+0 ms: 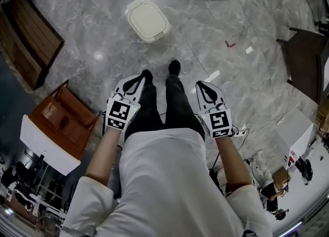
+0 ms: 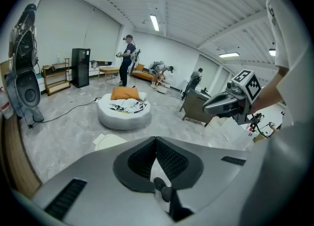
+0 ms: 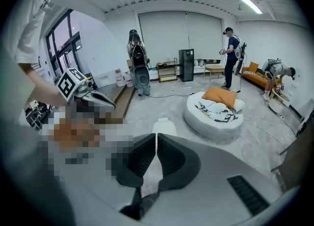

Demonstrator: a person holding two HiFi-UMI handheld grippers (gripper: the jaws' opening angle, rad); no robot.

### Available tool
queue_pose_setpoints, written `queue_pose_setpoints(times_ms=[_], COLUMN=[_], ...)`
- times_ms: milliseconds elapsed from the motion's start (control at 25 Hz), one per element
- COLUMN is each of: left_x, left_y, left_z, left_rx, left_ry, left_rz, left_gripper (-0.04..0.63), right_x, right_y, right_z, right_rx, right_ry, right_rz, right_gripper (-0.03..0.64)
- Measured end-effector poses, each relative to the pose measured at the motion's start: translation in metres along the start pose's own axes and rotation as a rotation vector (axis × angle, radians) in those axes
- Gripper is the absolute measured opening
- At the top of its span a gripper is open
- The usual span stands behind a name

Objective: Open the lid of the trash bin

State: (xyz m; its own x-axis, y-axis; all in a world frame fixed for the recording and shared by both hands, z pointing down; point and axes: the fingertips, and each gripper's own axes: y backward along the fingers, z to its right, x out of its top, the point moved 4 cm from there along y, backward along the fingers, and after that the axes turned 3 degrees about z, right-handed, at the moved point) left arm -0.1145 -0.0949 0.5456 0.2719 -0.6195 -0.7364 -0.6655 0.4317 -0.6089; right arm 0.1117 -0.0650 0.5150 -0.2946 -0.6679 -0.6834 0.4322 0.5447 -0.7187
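Head view: trash bin [image 1: 148, 21] ahead, closed, top facing up — left claw [image 1: 143, 76], right claw [image 1: 198, 85] clenched, empty.

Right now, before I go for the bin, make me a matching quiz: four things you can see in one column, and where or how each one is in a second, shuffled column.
Things:
1. trash bin
2. orange pillow
3. left tongs
4. black cabinet

Place or state:
A. by the far wall
B. shut, nothing between them
C. on the round white pouf
D. on the floor ahead of the shoes, lid down

Pairs: 1-D, 2-C, 3-B, 4-A
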Motion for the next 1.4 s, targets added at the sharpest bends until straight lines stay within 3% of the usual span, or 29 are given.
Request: queue_pose_setpoints(times_ms=[520,1400], left_x=[-0.029,-0.100], left_y=[-0.055,-0.182], left_z=[-0.006,-0.042], left_rx=[0.059,0.084], left_ry=[0.032,-0.036], left_rz=[-0.048,-0.208], left_gripper=[0.018,0.018], right_x=[-0.028,-0.115], right_y=[-0.054,-0.142], right_z=[0.024,0.078], right_rx=[0.105,0.177], right_ry=[-0.069,-0.105], right_rz=[-0.020,-0.086], right_gripper=[0.033,0.032])
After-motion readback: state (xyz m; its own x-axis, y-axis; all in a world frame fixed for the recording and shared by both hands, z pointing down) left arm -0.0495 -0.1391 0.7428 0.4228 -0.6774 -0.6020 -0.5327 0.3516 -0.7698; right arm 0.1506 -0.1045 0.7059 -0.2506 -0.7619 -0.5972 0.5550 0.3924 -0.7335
